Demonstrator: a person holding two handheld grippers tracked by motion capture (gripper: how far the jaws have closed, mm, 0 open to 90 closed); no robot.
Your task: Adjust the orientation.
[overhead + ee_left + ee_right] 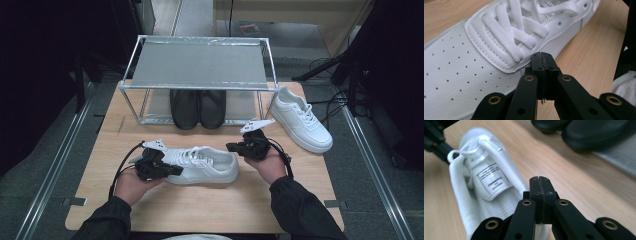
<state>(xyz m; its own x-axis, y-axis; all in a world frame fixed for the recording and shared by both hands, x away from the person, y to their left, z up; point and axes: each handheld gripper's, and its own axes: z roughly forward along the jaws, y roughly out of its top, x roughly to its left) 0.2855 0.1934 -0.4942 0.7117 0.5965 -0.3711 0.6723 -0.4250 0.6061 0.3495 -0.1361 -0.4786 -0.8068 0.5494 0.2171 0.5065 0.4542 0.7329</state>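
Near the tabletop's front edge lies a white sneaker (202, 164), flanked by the left gripper (172, 170) at its toe and the right gripper (231, 147) at its heel, both closed on nothing. Judging by the rack (200, 64), with black shoes (198, 108) on its lower shelf, shelving is not yet begun.

Sneaker (202, 165) lying on the table (210, 205) near its front, between left gripper (172, 171) at its toe and right gripper (231, 147) at its heel; rack (200, 65) behind, pair of shoes (198, 107) on its lower shelf; second sneaker (300, 119) right of the rack
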